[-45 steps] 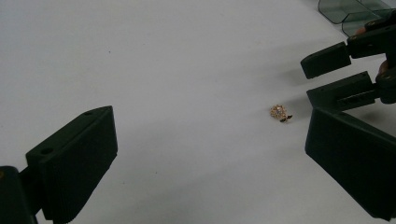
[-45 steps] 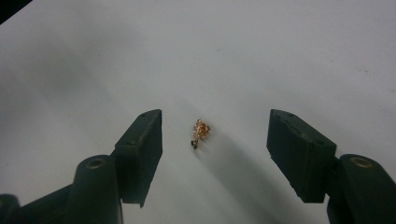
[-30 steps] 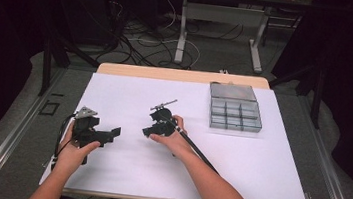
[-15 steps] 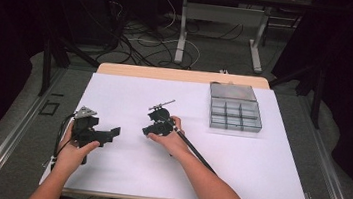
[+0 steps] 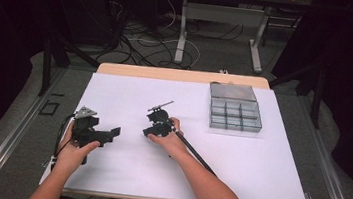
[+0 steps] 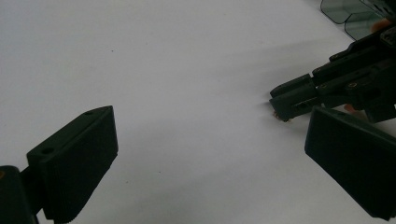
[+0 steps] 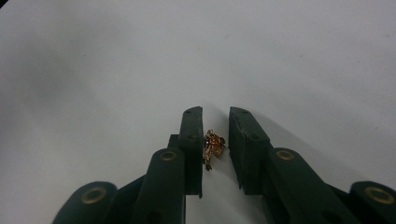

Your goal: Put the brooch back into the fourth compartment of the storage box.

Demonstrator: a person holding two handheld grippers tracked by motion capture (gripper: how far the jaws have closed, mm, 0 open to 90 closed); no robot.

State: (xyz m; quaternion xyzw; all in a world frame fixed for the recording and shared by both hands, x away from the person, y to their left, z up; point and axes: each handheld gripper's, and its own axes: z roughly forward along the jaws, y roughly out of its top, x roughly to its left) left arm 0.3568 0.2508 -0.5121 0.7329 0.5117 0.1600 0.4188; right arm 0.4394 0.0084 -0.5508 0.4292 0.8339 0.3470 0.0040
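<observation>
A tiny gold trinket (image 7: 213, 146) lies on the white table sheet (image 5: 238, 162) between the pads of my right gripper (image 7: 215, 135). The jaws have just been closing around it. The left pad touches it, and a thin sliver of white still shows at the right pad. In the high view the right gripper (image 5: 146, 132) points down-left at mid-table. My left gripper (image 5: 112, 133) rests on the sheet to its left, open wide (image 6: 210, 163), with nothing between its jaws. The left gripper view has the right gripper's tips (image 6: 292, 100) over the trinket (image 6: 280, 117).
A clear plastic compartment box (image 5: 235, 114) stands at the back right of the sheet, with its lid folded back; its corner (image 6: 348, 14) is in the left gripper view. Cables trail from both grippers. Table legs and wiring lie on the floor beyond the far edge.
The right hand has edged slightly over the sheet, staying above the same spot. The left hand and its gripper have not moved.
</observation>
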